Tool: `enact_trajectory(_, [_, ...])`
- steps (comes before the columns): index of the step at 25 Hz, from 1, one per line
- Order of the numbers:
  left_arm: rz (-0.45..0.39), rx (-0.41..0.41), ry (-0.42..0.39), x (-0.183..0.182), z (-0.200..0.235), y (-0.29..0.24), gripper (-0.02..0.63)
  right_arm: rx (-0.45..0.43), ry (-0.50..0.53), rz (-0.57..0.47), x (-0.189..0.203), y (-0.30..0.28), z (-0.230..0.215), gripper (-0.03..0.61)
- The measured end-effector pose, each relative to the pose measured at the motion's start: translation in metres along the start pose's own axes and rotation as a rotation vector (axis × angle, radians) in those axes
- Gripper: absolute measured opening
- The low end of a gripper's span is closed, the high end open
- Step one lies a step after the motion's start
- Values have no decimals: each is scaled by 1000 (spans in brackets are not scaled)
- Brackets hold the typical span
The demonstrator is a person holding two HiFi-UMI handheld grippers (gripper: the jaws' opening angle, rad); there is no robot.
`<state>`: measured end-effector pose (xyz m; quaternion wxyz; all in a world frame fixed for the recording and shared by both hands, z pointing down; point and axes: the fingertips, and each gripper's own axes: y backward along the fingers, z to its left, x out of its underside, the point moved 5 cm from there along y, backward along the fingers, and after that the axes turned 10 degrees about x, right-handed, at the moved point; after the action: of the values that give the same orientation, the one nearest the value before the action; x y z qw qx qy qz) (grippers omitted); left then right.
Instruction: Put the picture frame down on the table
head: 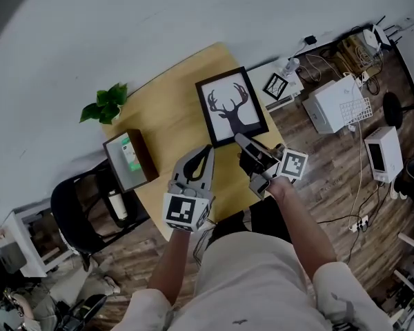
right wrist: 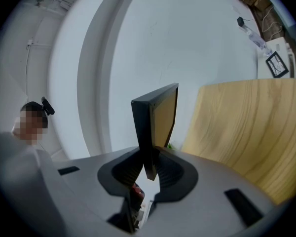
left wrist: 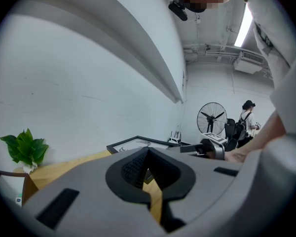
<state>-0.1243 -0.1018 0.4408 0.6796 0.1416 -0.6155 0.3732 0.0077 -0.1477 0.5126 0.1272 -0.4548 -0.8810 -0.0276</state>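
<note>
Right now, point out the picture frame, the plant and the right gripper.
picture frame (head: pixel 231 107): head view, on the deer print at its middle.
plant (head: pixel 106 104): head view, on its green leaves.
right gripper (head: pixel 240 141): head view, midway between the tips of its jaws, at the frame's lower edge.

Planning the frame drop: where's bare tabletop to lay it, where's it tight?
Bare yellow wooden table lies between the brown box and the black deer-print picture frame, back to the green leafy plant. Tight at the near edge, by the left tool and right tool.

Dim, even indoor light; fisheye bending and dark corners.
</note>
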Motion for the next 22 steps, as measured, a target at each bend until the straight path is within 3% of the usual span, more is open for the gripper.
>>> enact_trajectory(22, [14, -21, 57, 22, 33, -10, 6, 91, -71, 1, 2, -41, -74, 72])
